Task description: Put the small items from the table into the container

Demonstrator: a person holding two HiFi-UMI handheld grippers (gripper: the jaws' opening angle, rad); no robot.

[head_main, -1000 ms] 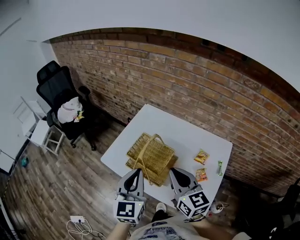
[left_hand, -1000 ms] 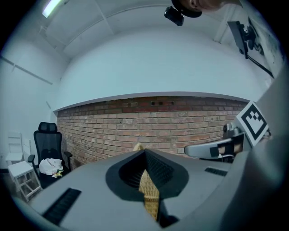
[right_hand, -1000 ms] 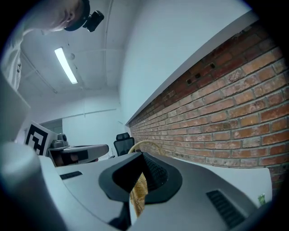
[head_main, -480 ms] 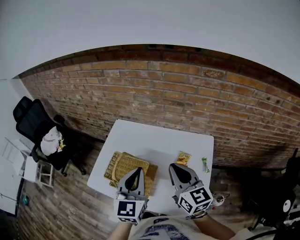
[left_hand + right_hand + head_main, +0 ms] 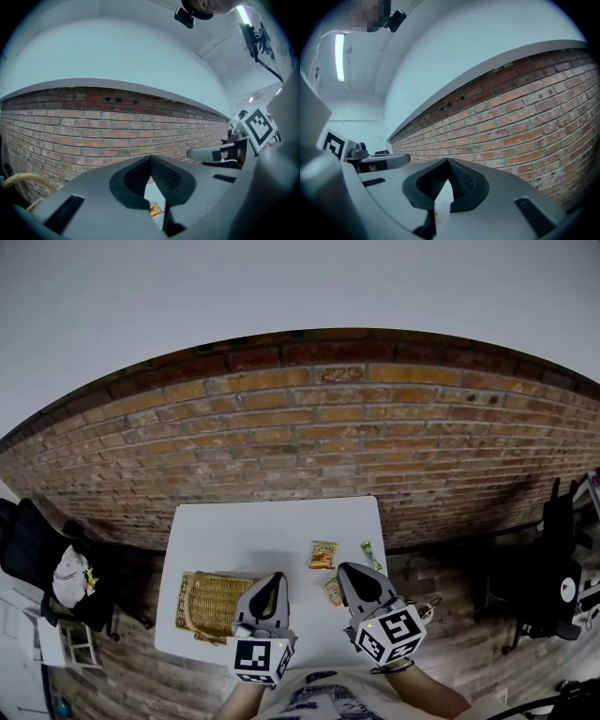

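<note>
A flat woven wicker basket (image 5: 211, 604) sits at the near left of the white square table (image 5: 253, 535). To its right lie 3 small items: an orange snack packet (image 5: 322, 554), a green snack packet (image 5: 370, 555) and a second orange packet (image 5: 333, 592) just beside the right gripper (image 5: 351, 572). That gripper and the left gripper (image 5: 274, 578) hover over the near edge, jaws pressed together, empty.

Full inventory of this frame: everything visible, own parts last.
table: one, white, centre, in front of the wall
basket: one, tan wicker, table's left end
snack packets: two, orange-yellow, one mid-table, the other nearer the person
green packet: one, by the table's right edge
brick wall: one, red-brown, behind the table
office chair: one, black, far left, holding a white bundle
left gripper: one, grey, jaws together, empty
right gripper: one, grey, jaws together, empty
</note>
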